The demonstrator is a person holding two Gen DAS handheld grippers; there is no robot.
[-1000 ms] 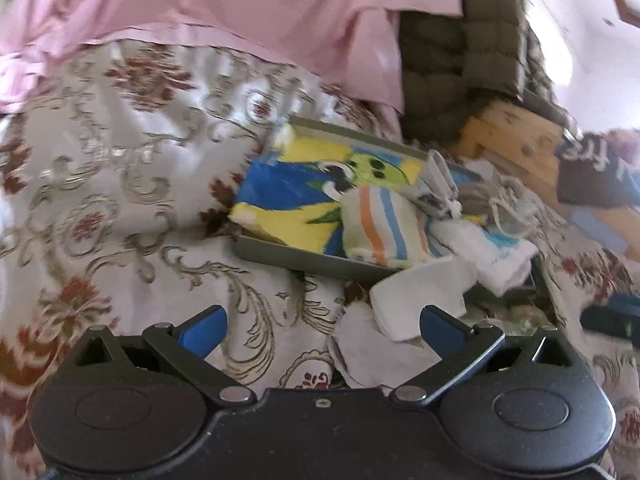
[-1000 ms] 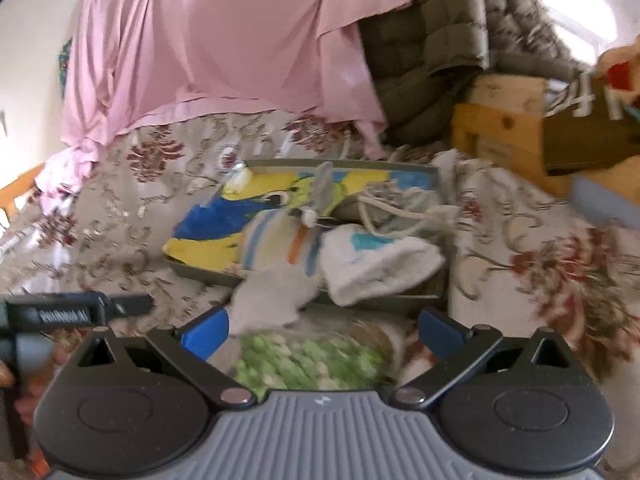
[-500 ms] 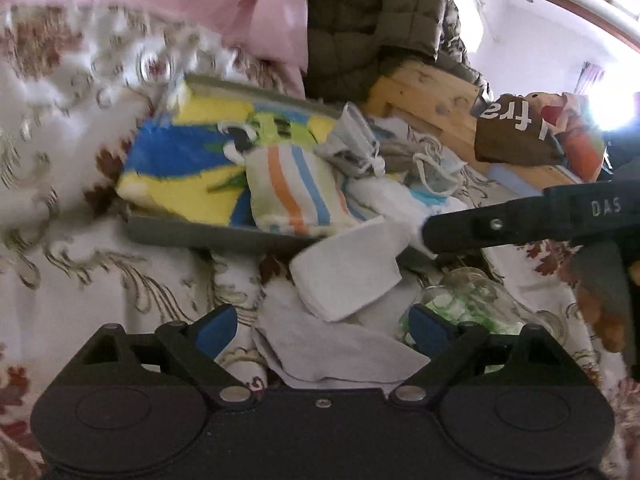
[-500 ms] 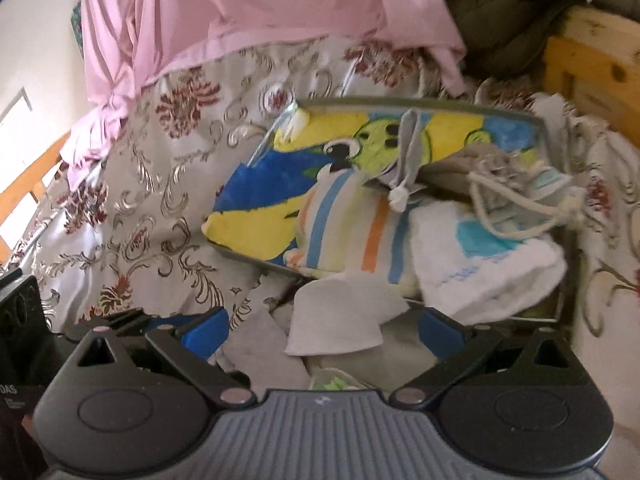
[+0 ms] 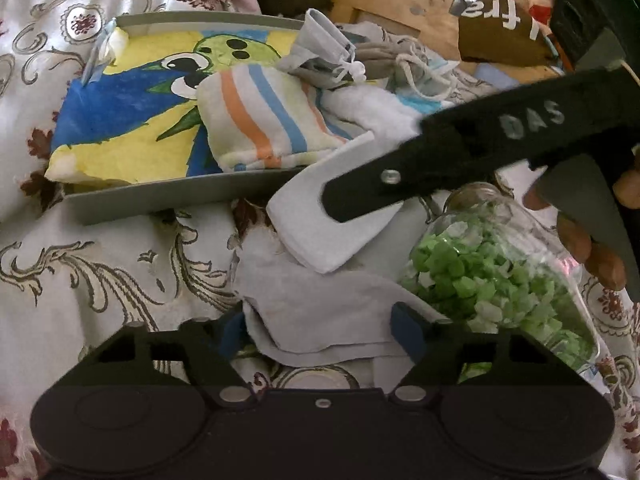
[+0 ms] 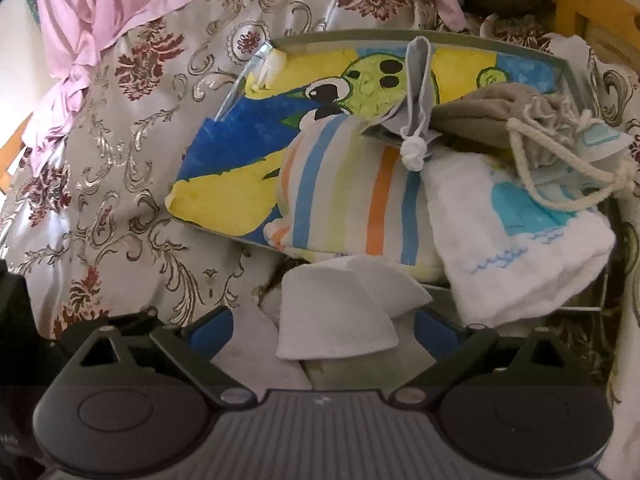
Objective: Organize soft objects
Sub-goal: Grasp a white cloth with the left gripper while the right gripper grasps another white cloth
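The right gripper (image 6: pixel 323 330) points down at a folded white cloth (image 6: pixel 340 312) lying between its spread blue fingers (image 6: pixel 210 330), neither pad pressing it. Just beyond sits a grey tray (image 6: pixel 576 76) heaped with a striped pouch (image 6: pixel 352 204), a white towel (image 6: pixel 516 240) to the right, and a drawstring bag (image 6: pixel 500 116).

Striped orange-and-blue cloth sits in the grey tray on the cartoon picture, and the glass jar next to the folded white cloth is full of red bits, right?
Not quite: the bits in the clear glass jar are green, not red, as the left wrist view shows. The rest holds: the striped orange-and-blue cloth lies in the grey tray on the cartoon picture, and the jar sits beside the folded white cloth.
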